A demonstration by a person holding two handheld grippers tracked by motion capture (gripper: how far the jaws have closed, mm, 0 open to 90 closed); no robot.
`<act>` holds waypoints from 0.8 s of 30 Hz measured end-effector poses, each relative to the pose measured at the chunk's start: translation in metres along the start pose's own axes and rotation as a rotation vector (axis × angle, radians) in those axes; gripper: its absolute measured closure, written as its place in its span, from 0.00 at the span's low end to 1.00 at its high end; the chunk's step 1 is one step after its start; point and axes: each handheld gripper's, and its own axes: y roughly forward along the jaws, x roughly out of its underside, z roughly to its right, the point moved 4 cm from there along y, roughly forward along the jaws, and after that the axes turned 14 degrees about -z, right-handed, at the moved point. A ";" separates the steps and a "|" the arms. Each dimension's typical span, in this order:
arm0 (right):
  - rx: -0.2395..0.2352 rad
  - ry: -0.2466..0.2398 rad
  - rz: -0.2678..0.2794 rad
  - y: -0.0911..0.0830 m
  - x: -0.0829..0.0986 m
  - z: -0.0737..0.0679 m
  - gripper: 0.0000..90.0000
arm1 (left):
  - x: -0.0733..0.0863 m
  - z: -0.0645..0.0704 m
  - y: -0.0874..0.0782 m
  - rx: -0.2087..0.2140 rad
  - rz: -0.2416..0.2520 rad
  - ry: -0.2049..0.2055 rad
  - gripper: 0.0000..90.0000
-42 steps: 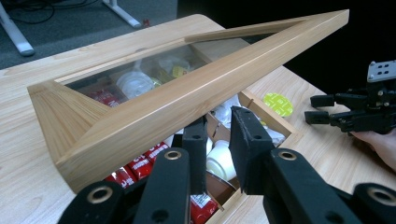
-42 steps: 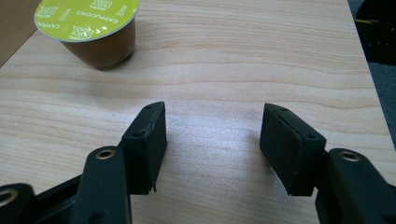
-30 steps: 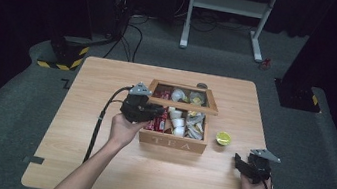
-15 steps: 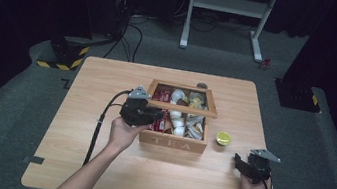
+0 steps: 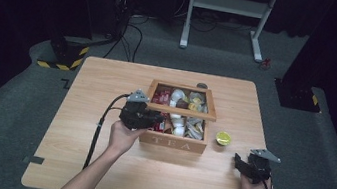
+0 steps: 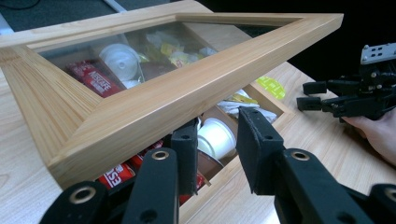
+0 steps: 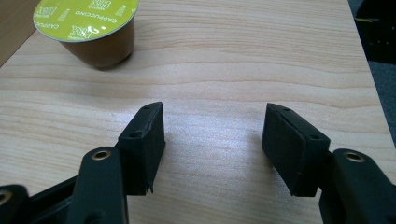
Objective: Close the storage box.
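The left claw sits jaws apart under the raised, glass-paned lid of the wooden tea box, pods and sachets showing beneath. The right claw gapes over bare tabletop, a green-topped cappuccino capsule near. From above, that capsule stands just beside the box.

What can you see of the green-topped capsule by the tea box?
The capsule is a small brown cup, apparently plastic, sealed with a lime-green foil lid printed CAPPUCCINO. It stands upright on the wooden table, lid up, just off the right end of the tea box and apart from it. Nothing grips it: the right gripper sits short of it, jaws open.
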 end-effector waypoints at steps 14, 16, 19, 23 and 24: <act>0.000 0.000 0.000 0.000 0.000 0.000 0.43 | 0.007 0.002 0.003 -0.006 -0.013 0.010 0.76; 0.000 0.000 0.000 0.000 0.000 0.000 0.43 | 0.009 0.001 0.004 -0.004 -0.013 0.010 0.76; -0.001 0.000 0.000 0.000 0.000 0.000 0.43 | 0.011 0.001 0.005 -0.003 -0.020 0.017 0.76; 0.001 -0.005 0.002 0.000 0.000 0.000 0.43 | 0.013 0.002 0.007 0.001 -0.028 0.012 0.76; -0.001 0.000 0.000 0.000 0.000 0.000 0.43 | 0.014 0.001 0.008 -0.001 -0.030 0.015 0.76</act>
